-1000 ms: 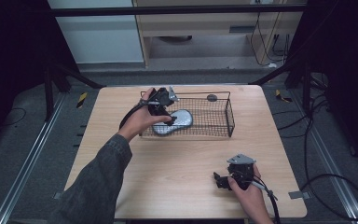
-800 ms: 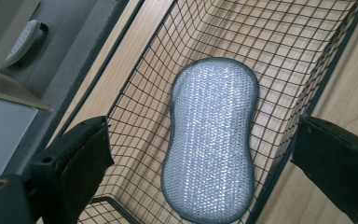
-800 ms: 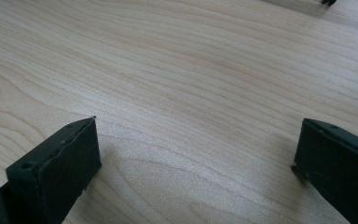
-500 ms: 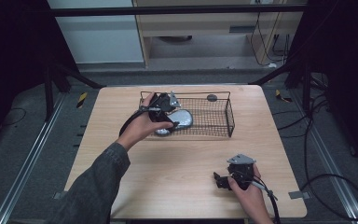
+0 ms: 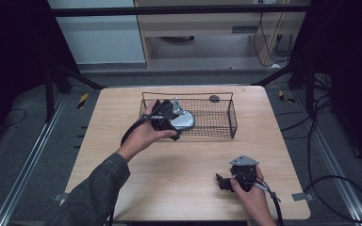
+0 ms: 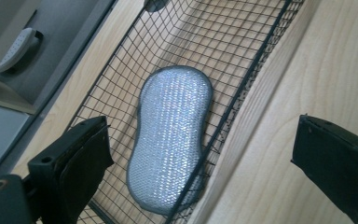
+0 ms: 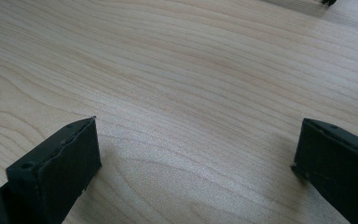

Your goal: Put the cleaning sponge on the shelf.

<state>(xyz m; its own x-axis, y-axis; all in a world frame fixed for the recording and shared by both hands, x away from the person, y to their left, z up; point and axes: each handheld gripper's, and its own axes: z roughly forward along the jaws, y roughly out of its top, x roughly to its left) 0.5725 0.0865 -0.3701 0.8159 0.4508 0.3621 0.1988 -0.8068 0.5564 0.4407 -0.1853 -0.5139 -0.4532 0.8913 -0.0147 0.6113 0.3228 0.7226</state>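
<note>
The silver scrubbing pad (image 6: pixel 170 140) lies flat on the floor of the black wire basket (image 5: pixel 226 123), close to its near wall at the left end. The left gripper (image 5: pixel 176 123) hangs over that wall with its 2 fingers (image 6: pixel 72 161) spread wide (nothing between them), one above the mesh and one above the desk (image 5: pixel 179 188). The right gripper (image 5: pixel 222 182) rests low on the desk near the front edge, well apart from the basket, fingers (image 7: pixel 58 172) equally wide and empty. A small dark disc (image 5: pixel 214 98) sits just behind the basket.

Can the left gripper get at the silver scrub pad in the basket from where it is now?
Probably yes. The left gripper is open above the wire basket, whose top is open, and the silver scrub pad lies flat on its floor between the jaws' line, nothing covering it.
</note>
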